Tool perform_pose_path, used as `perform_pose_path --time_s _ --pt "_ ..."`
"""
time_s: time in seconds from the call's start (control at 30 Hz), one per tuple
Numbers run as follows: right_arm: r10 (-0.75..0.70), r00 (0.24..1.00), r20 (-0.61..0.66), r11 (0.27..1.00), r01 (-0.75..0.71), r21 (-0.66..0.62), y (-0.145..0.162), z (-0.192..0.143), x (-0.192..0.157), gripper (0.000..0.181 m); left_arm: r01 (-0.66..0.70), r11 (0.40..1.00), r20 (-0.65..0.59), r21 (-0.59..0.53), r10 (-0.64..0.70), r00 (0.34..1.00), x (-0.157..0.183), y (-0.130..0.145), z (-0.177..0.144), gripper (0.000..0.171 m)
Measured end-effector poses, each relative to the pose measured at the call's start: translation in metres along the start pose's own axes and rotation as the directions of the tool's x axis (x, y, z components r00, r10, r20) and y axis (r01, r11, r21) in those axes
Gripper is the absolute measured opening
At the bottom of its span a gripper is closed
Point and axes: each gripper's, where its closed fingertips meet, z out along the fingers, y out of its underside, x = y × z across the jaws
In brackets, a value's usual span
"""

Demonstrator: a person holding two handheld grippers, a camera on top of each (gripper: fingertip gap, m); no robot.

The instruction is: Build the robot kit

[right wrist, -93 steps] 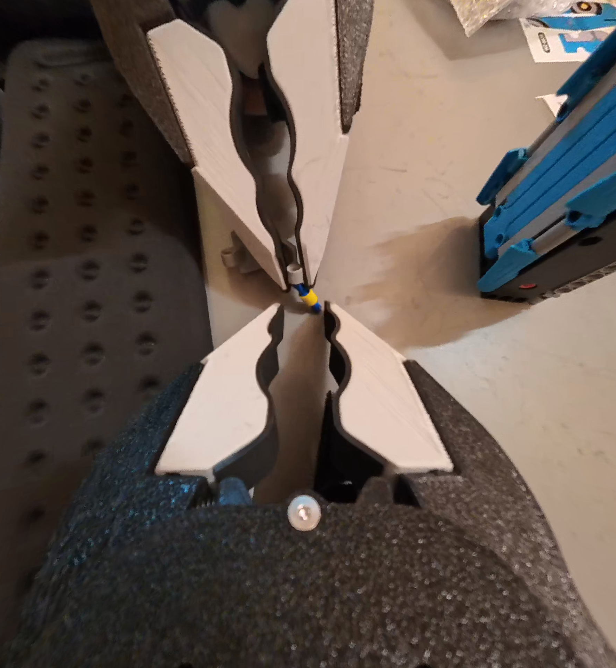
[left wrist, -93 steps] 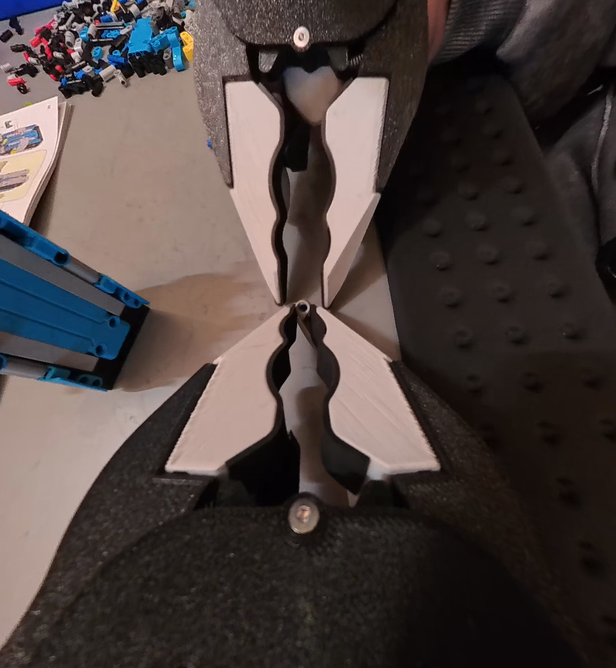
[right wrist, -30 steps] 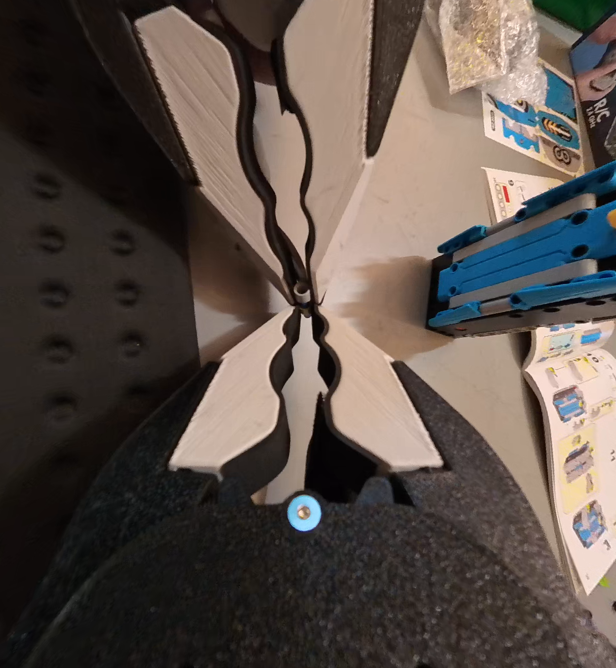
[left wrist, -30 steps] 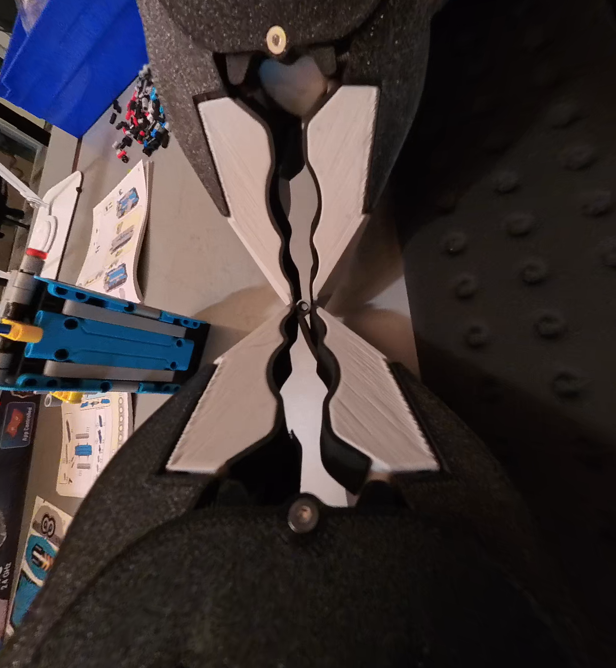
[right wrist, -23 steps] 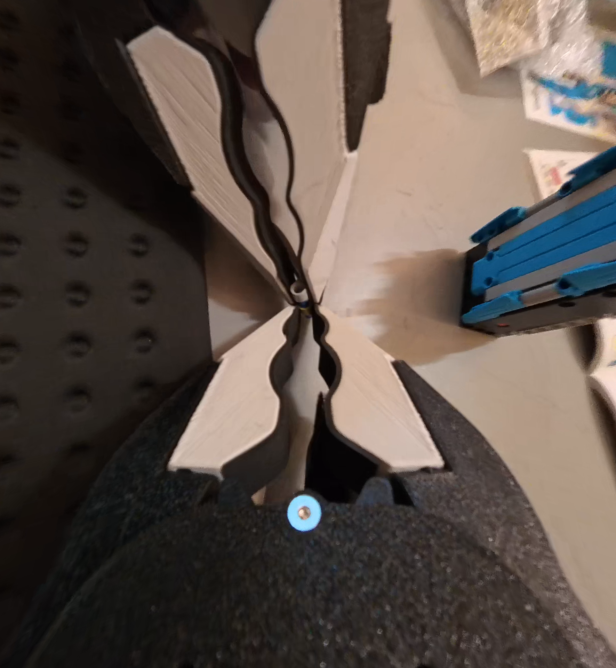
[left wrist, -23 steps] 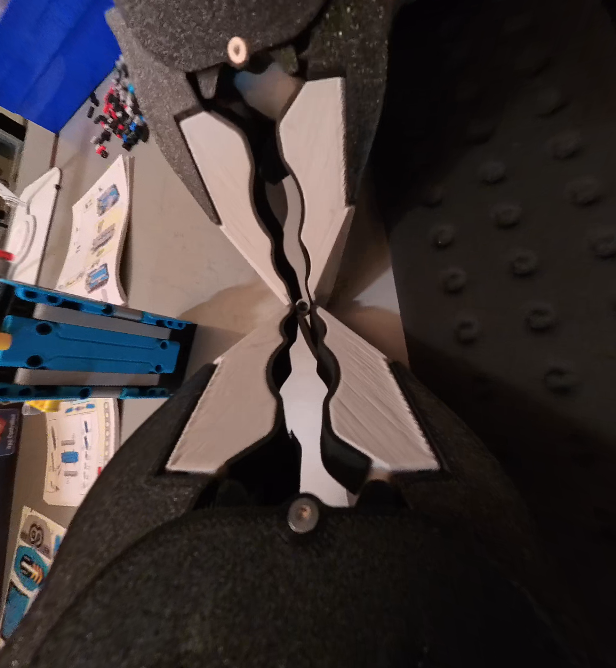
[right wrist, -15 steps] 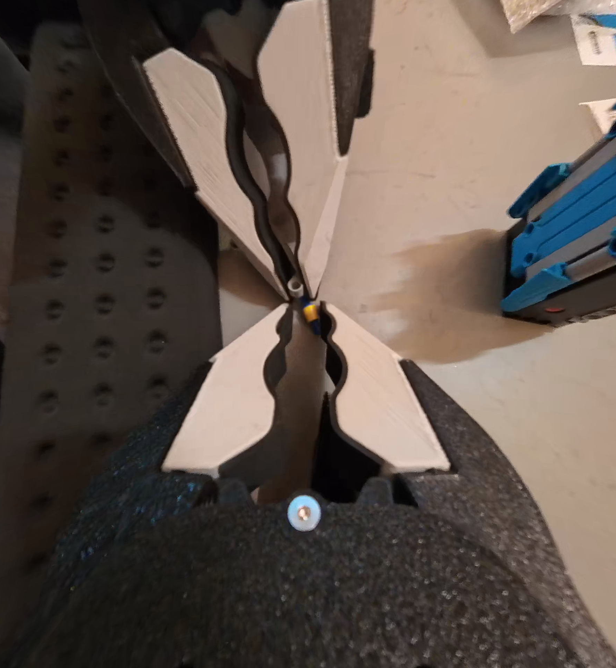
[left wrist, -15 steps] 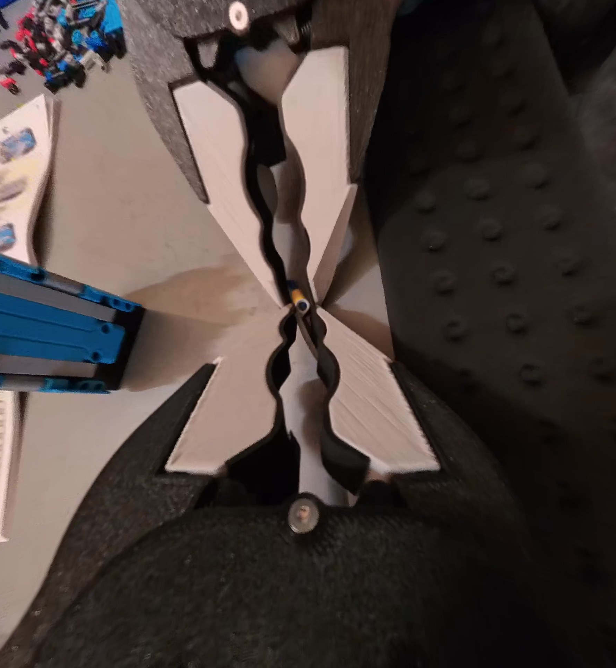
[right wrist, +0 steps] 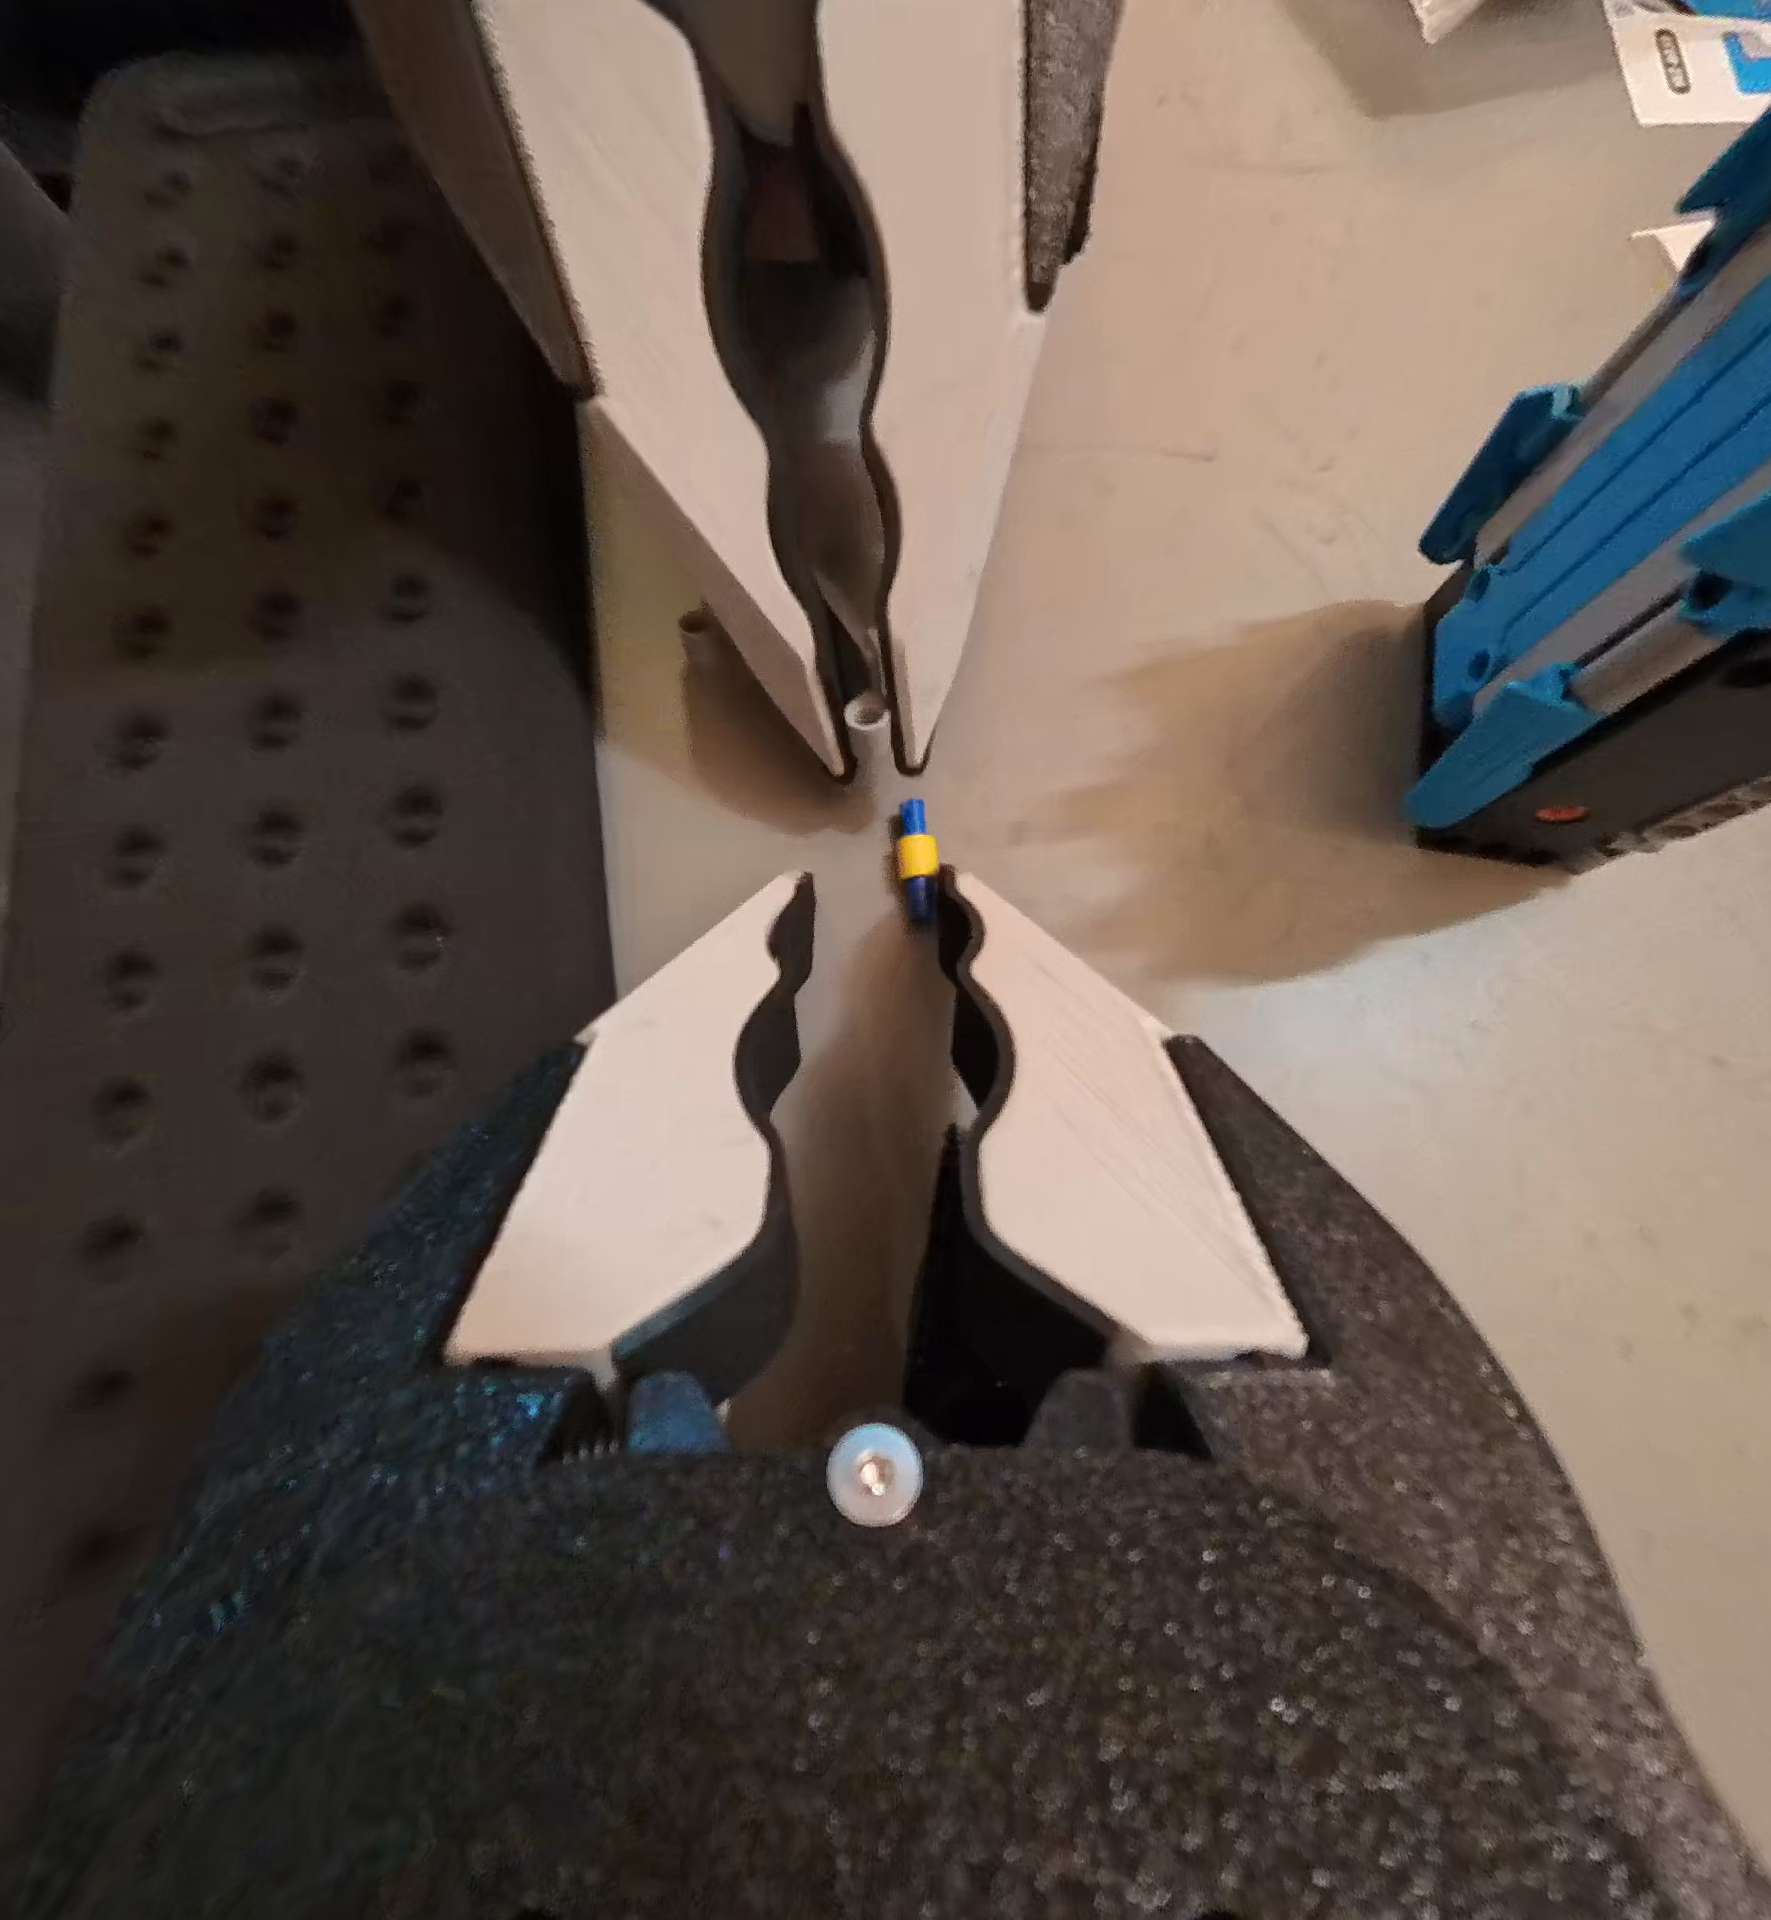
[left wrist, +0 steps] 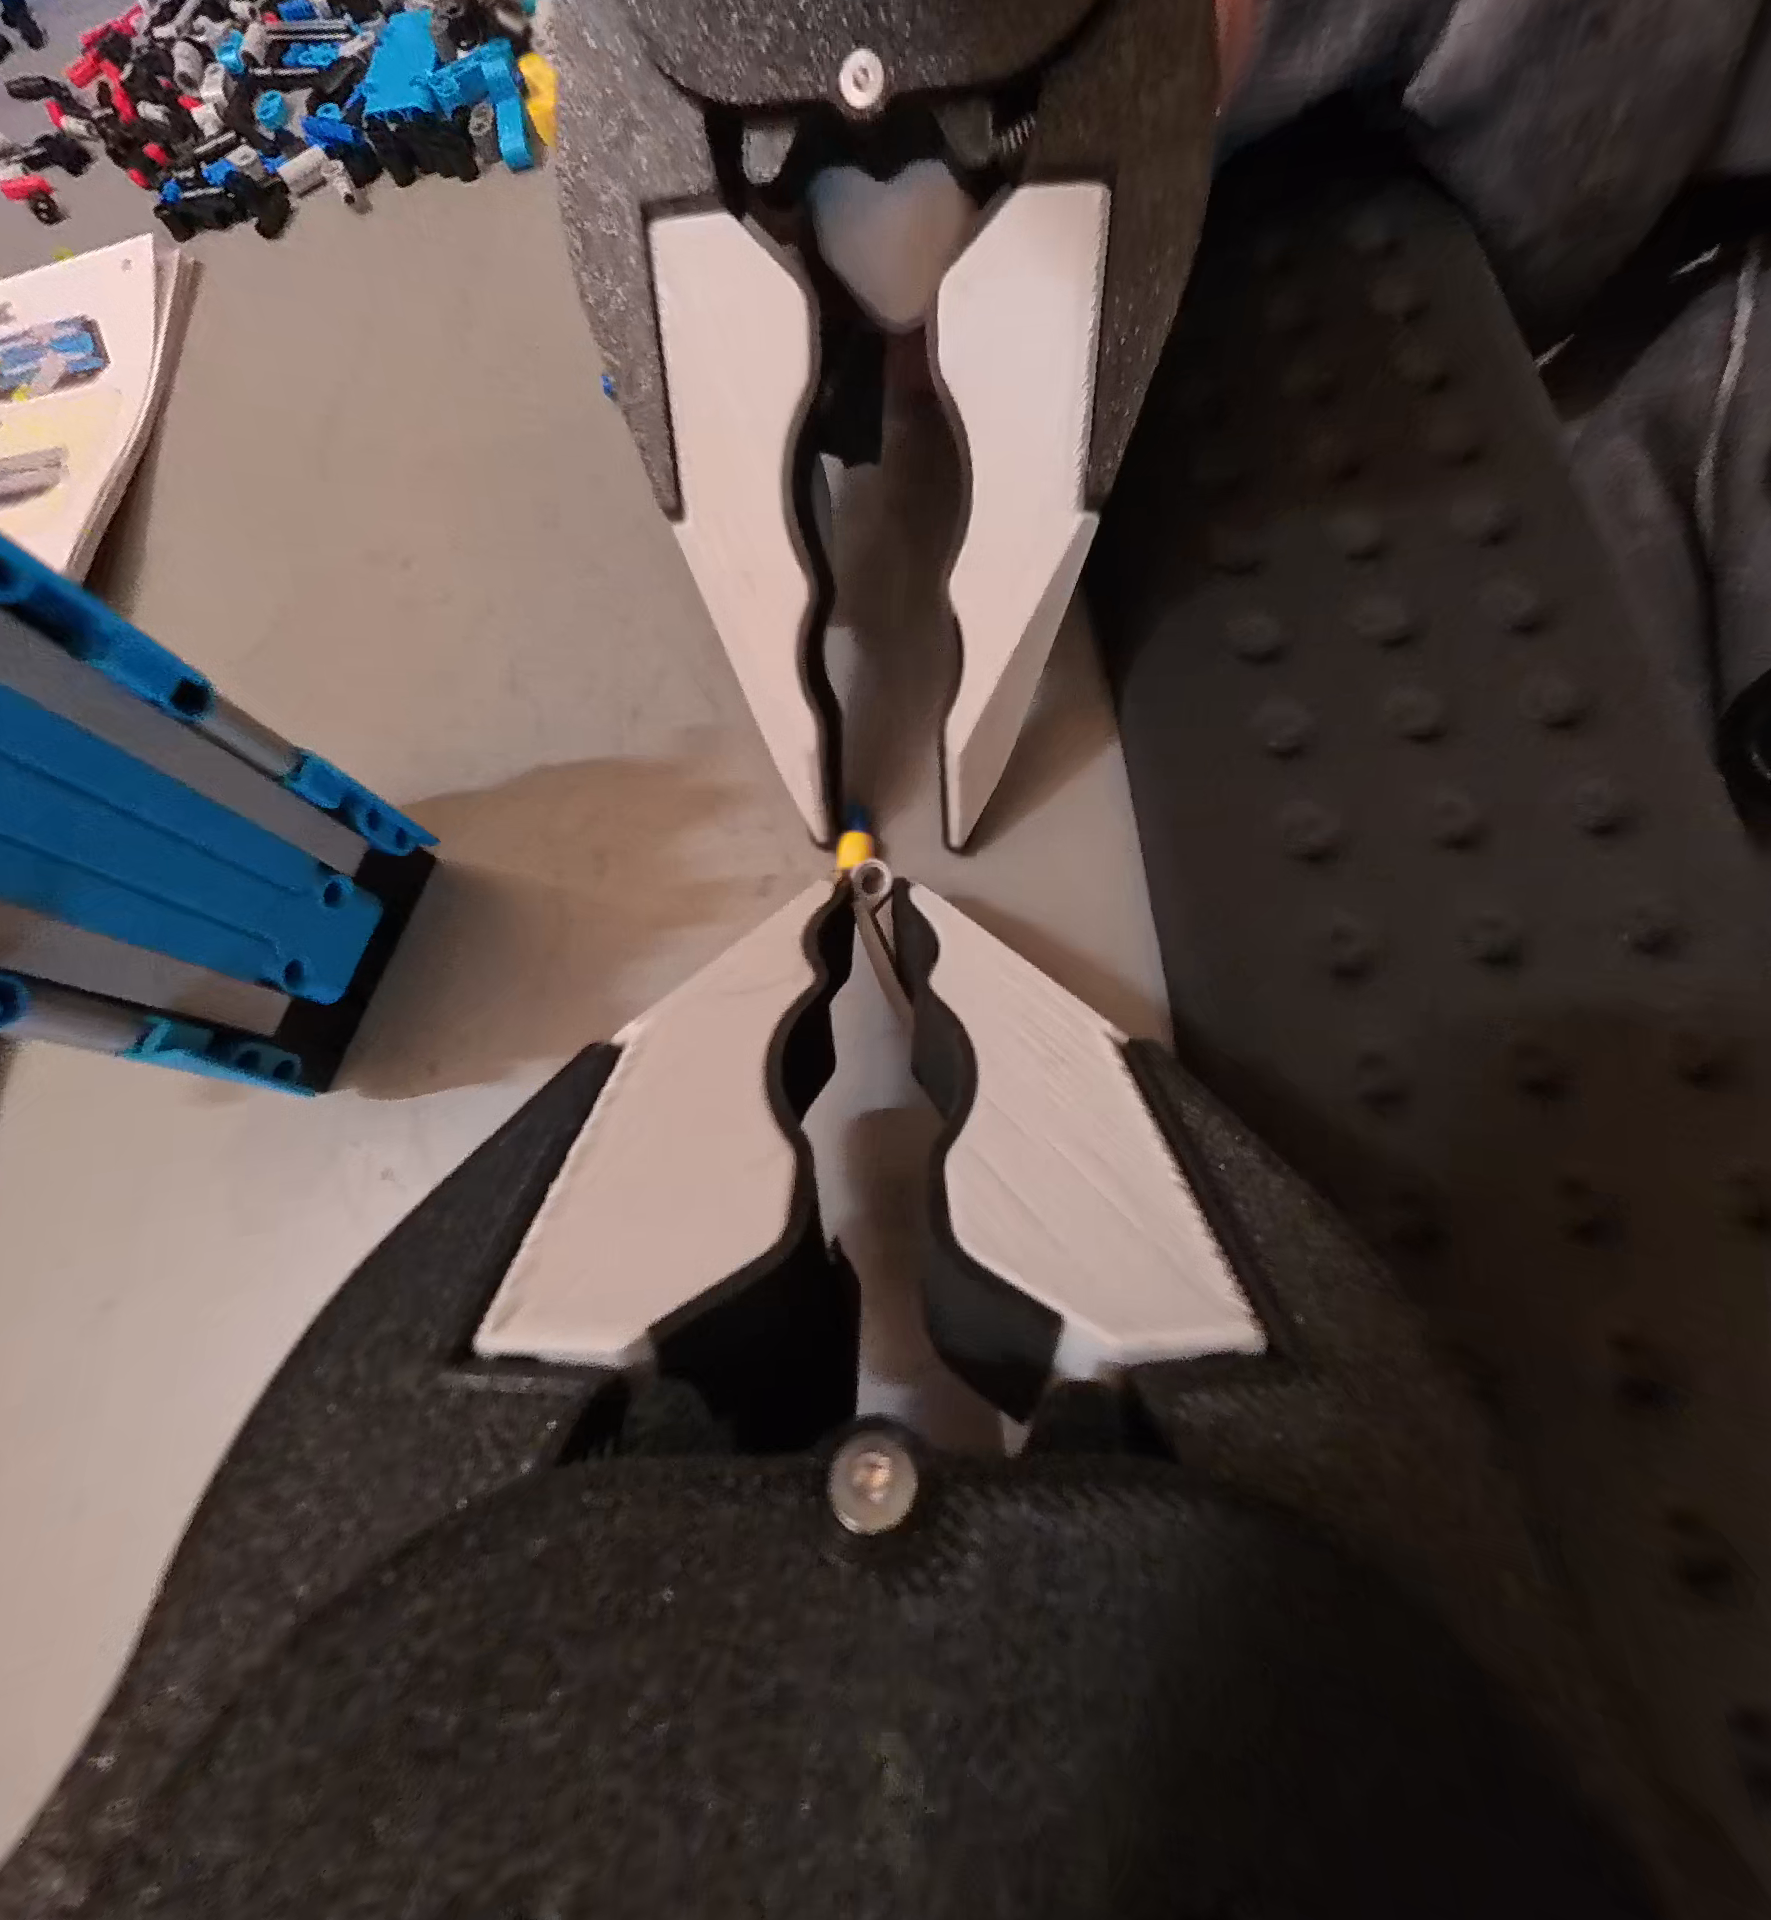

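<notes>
— Beige tabletop point(left wrist: 393, 468) with a black dimpled mat point(left wrist: 1483, 935) along one side. What does the left wrist view show close in?

— The left gripper point(left wrist: 868, 896) has its fingers drawn narrow on a small grey tube point(left wrist: 870, 876), whose open end pokes out past the tips. Facing it tip to tip is the right gripper point(left wrist: 889, 836), fingers parted with a clear gap. A blue and yellow pin point(left wrist: 853, 836) sits by one of its tips, just beside the tube's mouth; from here I cannot tell whether pin and tube touch.

— And around them?

— A blue and grey brick assembly point(left wrist: 133, 831) stands near, an instruction booklet point(left wrist: 39, 384) lies beyond it, and a pile of loose small parts point(left wrist: 257, 104) is well apart at the far edge.

— Now the right wrist view.

— Here the right gripper point(right wrist: 876, 883) plainly stands apart, pinching nothing. The pin point(right wrist: 912, 857) lies against the inner edge of one fingertip only; whether it rests on the table under it I cannot tell. The left gripper point(right wrist: 873, 767) opposite grips the tube point(right wrist: 865, 715), and a visible gap separates tube and pin: they are not joined.

— Anything else?

— A second small grey piece point(right wrist: 696, 629) on the table beside the left gripper, the mat point(right wrist: 268, 727) and the assembly point(right wrist: 1639, 520) off to the side.
</notes>
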Motion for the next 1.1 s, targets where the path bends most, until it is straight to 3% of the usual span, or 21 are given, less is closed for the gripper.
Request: perform_pose_path --time_s 0.17,0.3,0.4,0.47,0.53,0.73,1.1 --pt "0.057 0.998 0.025 0.998 -0.058 0.025 -0.002 0.002 0.008 0.007 0.038 0.999 -0.014 -0.006 -0.038 0.999 -0.005 0.004 -0.003 0.006" --pt "0.034 0.999 -0.002 0.999 -0.034 0.017 -0.004 0.000 0.011 0.006 0.077 0.995 -0.030 0.067 -0.076 0.997 -0.009 -0.006 -0.009 0.006" --pt "0.074 0.997 0.026 0.958 -0.079 0.276 -0.045 -0.031 0.009 0.006 0.114 0.960 -0.064 0.255 -0.101 0.993 -0.013 -0.032 -0.028 0.006" --pt "0.113 0.991 0.076 0.900 -0.134 0.414 -0.063 -0.052 0.008 0.005 0.149 0.897 -0.122 0.416 -0.107 0.987 -0.012 -0.054 -0.046 0.006" --pt "0.145 0.979 0.146 0.839 -0.200 0.505 -0.078 -0.064 0.004 0.005 0.183 0.858 -0.151 0.481 -0.124 0.981 -0.012 -0.062 -0.054 0.006" --pt "0.156 0.981 0.111 0.831 -0.191 0.523 -0.082 -0.062 0.006 0.005 0.206 0.816 -0.165 0.539 -0.138 0.977 -0.012 -0.070 -0.059 0.006" --pt "0.106 0.993 0.047 0.871 -0.115 0.478 -0.077 -0.055 0.002 0.005 0.235 0.825 -0.191 0.513 -0.157 0.969 -0.011 -0.068 -0.055 0.006"
